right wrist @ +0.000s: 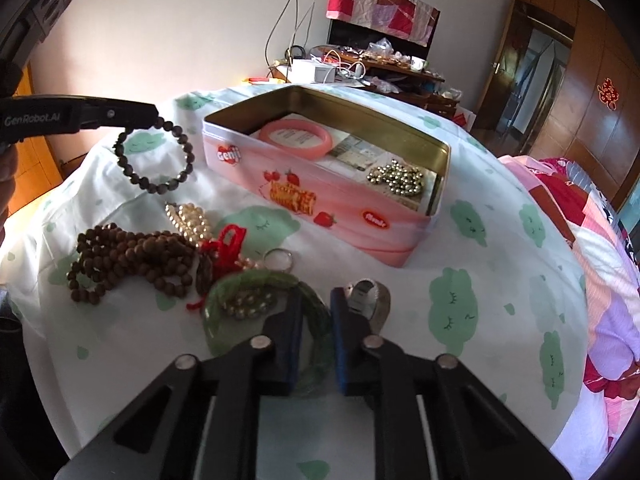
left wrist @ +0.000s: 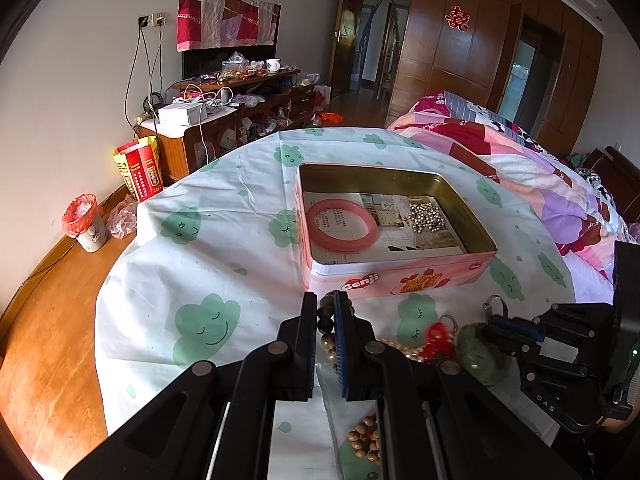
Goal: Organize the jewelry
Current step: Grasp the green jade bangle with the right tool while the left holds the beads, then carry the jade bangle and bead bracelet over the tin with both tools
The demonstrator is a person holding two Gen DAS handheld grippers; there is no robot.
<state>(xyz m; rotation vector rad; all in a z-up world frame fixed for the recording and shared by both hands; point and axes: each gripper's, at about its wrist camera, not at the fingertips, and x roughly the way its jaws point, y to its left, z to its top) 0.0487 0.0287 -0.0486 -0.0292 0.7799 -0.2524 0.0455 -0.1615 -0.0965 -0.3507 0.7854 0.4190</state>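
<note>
While the left gripper [right wrist: 158, 118] is dangling a dark bead bracelet [right wrist: 154, 156] clear of the cloth [right wrist: 500, 272], nipped between nearly shut jaws, the right gripper [right wrist: 316, 300] is pinching the rim of a green bangle [right wrist: 256, 280], its jaws closed narrow across the band. Sitting open behind both is the pink tin [right wrist: 320, 200], already holding a pink bangle [right wrist: 296, 136] and a heap of gold beads [right wrist: 396, 178]. Waiting on the cloth: brown prayer beads [right wrist: 128, 258], a pearl strand [right wrist: 192, 220], a red knot charm [right wrist: 224, 248], a key ring [right wrist: 278, 260] and a metal ring [right wrist: 370, 298] just beside the right jaw. The green bangle is looking stiff, glassy and likely brittle, so it is wanting a grip square across the band and a gentle set-down. The dark bracelet, being limp and light, is hanging freely and will probably coil where dropped.
</note>
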